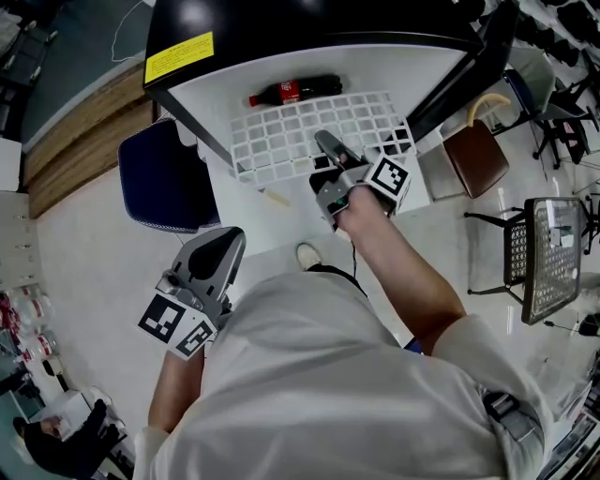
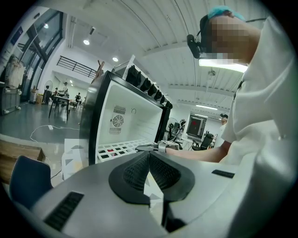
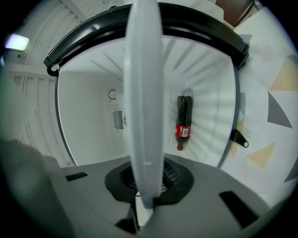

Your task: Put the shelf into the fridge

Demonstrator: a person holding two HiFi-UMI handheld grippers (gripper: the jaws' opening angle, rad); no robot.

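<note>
**newbie:** White-shirted shoulder (image 1: pixel 356 375) hogs the bottom. Left gripper (image 1: pixel 230 239) is back from the fridge (image 1: pixel 281 23), pinched closed on nothing. Where's the shelf (image 1: pixel 281 131)?

**regular:** Lying flat in the fridge mouth, right gripper (image 1: pixel 323 141) clamped on its near edge, cola bottle (image 1: pixel 295 91) deeper inside the fridge. Pale glossy floor (image 1: pixel 84 253) all round the fridge, blue chair (image 1: pixel 164 178) just beside the fridge on the head view's left. White ceiling (image 2: pixel 139 28), bright lights.

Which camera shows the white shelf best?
Head view: the shelf shows its white grid nearly whole, held by the right gripper. The right gripper view sees it edge-on; the left gripper view catches only a distant strip.
</note>
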